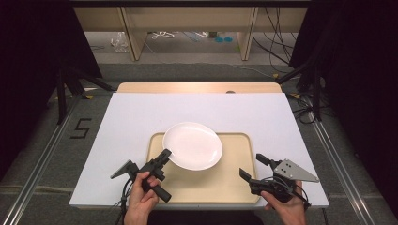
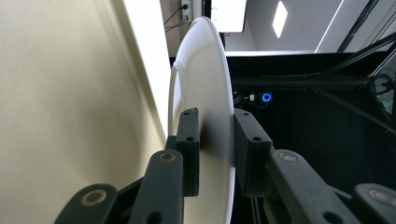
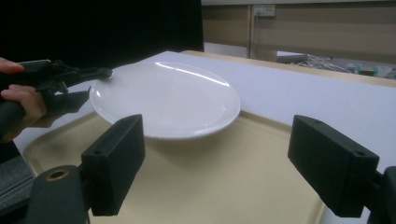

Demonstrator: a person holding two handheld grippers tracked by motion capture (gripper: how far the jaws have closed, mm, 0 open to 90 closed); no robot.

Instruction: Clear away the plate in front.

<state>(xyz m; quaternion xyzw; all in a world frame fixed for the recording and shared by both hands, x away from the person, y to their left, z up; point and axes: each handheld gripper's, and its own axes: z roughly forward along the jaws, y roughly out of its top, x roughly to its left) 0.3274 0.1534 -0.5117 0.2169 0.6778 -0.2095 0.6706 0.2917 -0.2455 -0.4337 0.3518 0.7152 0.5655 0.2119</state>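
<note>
While the white plate [image 1: 192, 145] is pinched at its lower-left rim by the left gripper [image 1: 164, 155], it is held tilted over the tan tray [image 1: 234, 187] at centre frame; setting it down seems left. The right gripper [image 1: 251, 169] is kept spread, empty, at lower right.

This looks like a lab recording bay. Beyond the jaws, black curtains [image 1: 28, 42] close off both sides, metal floor rails [image 1: 37, 164] and tripod legs [image 1: 63, 91] flank the white-covered table [image 1: 131, 112], and loose cables [image 1: 277, 42] trail under bare wooden benches [image 1: 187, 18] behind.
</note>
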